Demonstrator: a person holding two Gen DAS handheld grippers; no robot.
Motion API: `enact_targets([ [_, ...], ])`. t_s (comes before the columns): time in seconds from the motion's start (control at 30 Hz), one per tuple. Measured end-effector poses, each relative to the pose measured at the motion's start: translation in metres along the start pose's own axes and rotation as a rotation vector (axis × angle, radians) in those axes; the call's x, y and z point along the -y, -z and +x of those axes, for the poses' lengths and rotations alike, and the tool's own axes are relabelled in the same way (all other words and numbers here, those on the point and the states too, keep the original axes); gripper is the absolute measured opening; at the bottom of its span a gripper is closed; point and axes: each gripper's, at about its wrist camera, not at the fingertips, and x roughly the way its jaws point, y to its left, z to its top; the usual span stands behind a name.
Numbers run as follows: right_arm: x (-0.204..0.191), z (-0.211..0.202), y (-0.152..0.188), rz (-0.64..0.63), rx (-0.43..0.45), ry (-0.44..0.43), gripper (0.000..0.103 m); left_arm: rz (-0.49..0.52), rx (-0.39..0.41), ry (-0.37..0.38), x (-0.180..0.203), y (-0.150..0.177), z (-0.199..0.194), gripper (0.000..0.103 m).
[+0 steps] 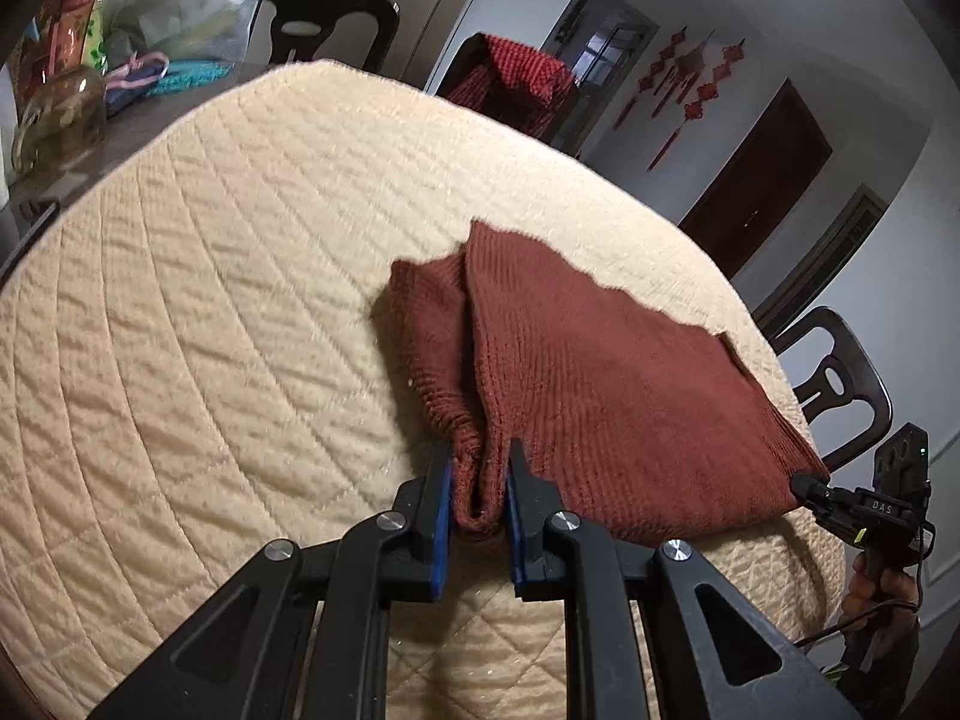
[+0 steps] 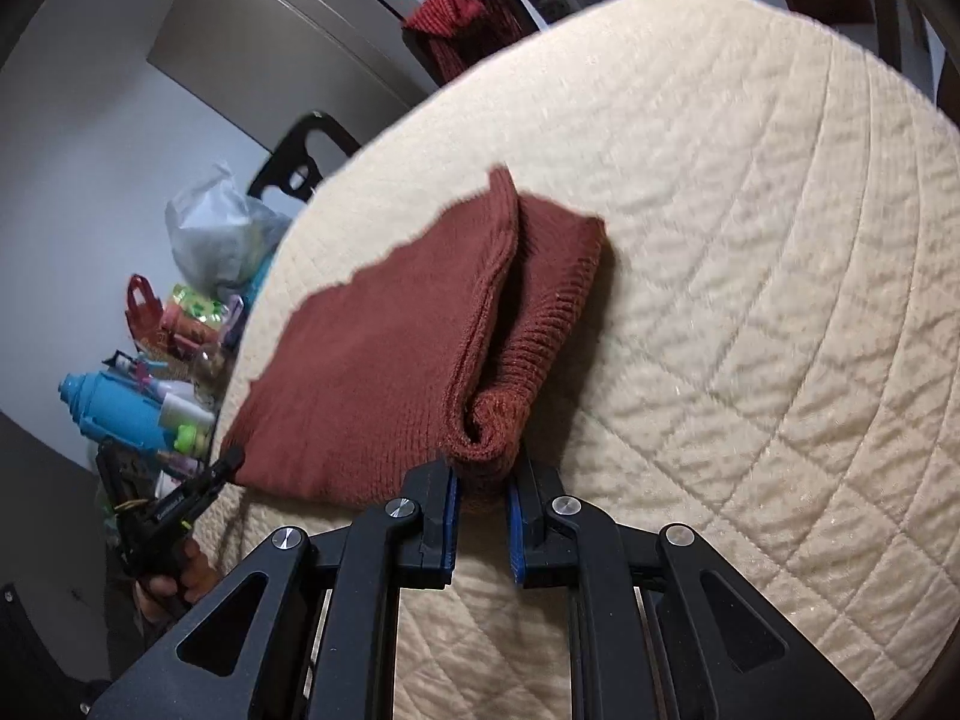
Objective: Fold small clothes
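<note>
A rust-brown knitted garment point(image 1: 600, 372) lies folded on a cream quilted table cover point(image 1: 240, 300), with one layer lapped over another along a lengthwise crease. My left gripper point(image 1: 479, 451) is shut on the garment's near corner, and bunched fabric fills the gap between its blue pads. Far right in that view, my right gripper point(image 1: 803, 485) meets the other near corner. In the right wrist view the garment point(image 2: 384, 348) runs away to the left. My right gripper point(image 2: 486, 471) is shut on its rolled near corner. My left gripper point(image 2: 233, 457) holds the far corner there.
Dark chairs point(image 1: 840, 384) stand around the round table. A red checked cloth point(image 1: 516, 84) hangs over one chair back. Beyond the cover's edge lie a glass jar point(image 1: 60, 120), plastic bags point(image 2: 216, 234) and a blue bottle point(image 2: 114, 408). A hand point(image 1: 876, 588) grips the right tool.
</note>
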Motion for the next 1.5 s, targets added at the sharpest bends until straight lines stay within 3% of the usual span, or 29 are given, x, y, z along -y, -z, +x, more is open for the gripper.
enact_targets([
  [0.13, -0.003, -0.014, 0.007, -0.033, 0.022, 0.036, 0.017, 0.005, 0.008, 0.001, -0.002, 0.001, -0.012, 0.020],
  [0.3, -0.022, -0.046, 0.008, -0.140, 0.140, 0.095, 0.017, 0.037, 0.083, -0.053, 0.001, -0.012, -0.038, 0.019],
  [0.43, -0.039, -0.034, 0.005, -0.208, 0.168, 0.075, 0.017, 0.072, 0.138, -0.031, 0.019, -0.028, -0.038, 0.019],
  [0.53, -0.036, -0.009, 0.004, -0.222, 0.131, 0.114, 0.017, 0.106, 0.118, -0.029, 0.031, -0.030, -0.017, 0.019],
  [0.67, -0.023, 0.000, 0.014, -0.223, 0.107, 0.157, 0.011, 0.129, 0.020, -0.067, 0.029, -0.015, 0.015, 0.019],
  [0.8, -0.027, -0.006, 0.017, -0.254, 0.097, 0.178, 0.011, 0.166, 0.031, -0.072, 0.030, -0.006, 0.009, 0.018],
  [1.07, -0.046, 0.004, -0.015, -0.300, 0.165, 0.175, 0.014, 0.203, 0.080, -0.077, 0.048, -0.037, 0.013, 0.019],
  [1.2, -0.029, 0.021, -0.025, -0.259, 0.141, 0.212, 0.014, 0.198, 0.034, -0.105, 0.041, -0.037, 0.036, 0.019],
  [1.27, -0.018, 0.020, -0.024, -0.229, 0.144, 0.179, 0.013, 0.164, 0.025, -0.082, 0.033, -0.035, 0.037, 0.019],
  [1.5, -0.036, 0.016, -0.036, -0.266, 0.171, 0.189, 0.014, 0.210, 0.036, -0.104, 0.044, -0.042, 0.035, 0.019],
])
